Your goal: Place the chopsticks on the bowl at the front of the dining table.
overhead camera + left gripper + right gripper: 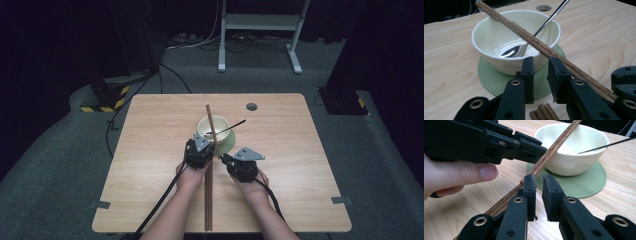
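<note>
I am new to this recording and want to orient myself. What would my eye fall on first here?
First, the white bowl at the table's centre, standing on a green coaster with a spoon inside. Next, a long wooden stick that leans across the bowl's rim. The left gripper and right gripper sit close before the bowl, more sticks lying between the forearms.

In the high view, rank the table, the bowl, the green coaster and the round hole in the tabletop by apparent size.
1. Table
2. Green coaster and bowl: too alike to rank, since the bowl covers much of the coaster
3. Round hole
</note>
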Available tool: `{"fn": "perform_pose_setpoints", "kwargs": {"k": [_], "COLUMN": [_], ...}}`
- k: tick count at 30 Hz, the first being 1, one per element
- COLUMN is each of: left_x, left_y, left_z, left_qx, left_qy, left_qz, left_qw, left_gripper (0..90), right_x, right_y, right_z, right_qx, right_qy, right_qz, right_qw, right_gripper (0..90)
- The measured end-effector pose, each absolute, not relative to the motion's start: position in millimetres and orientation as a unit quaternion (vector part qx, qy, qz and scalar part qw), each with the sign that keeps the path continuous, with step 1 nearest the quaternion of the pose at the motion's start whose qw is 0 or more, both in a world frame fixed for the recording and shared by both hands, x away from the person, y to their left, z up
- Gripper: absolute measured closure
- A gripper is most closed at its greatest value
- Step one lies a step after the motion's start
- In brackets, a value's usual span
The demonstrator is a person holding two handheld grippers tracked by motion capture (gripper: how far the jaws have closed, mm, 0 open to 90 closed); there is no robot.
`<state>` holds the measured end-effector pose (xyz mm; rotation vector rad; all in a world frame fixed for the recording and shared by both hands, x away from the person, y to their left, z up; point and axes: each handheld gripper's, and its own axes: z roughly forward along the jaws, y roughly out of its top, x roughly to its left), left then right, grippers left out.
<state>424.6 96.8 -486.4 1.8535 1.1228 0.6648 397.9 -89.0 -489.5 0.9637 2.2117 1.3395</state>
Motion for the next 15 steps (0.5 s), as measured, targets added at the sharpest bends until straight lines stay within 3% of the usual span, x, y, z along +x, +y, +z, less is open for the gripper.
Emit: {"fn": "perform_pose_setpoints", "kwargs": {"k": [15], "left_x": [424], "left_y": [107], "left_z": [-487], "left_qx": [0.729], "left_qy": [0.46], "left_qz": [0.261], "left_qw": [0.433], "left_gripper": [74.9], "right_x": [399], "right_y": [-76], "right_z": [-491], "right_qx": [0.337], "right_qy": [0.791], "right_qz": [0.475], "right_qw": [0.189], "right_gripper": [80.3]}}
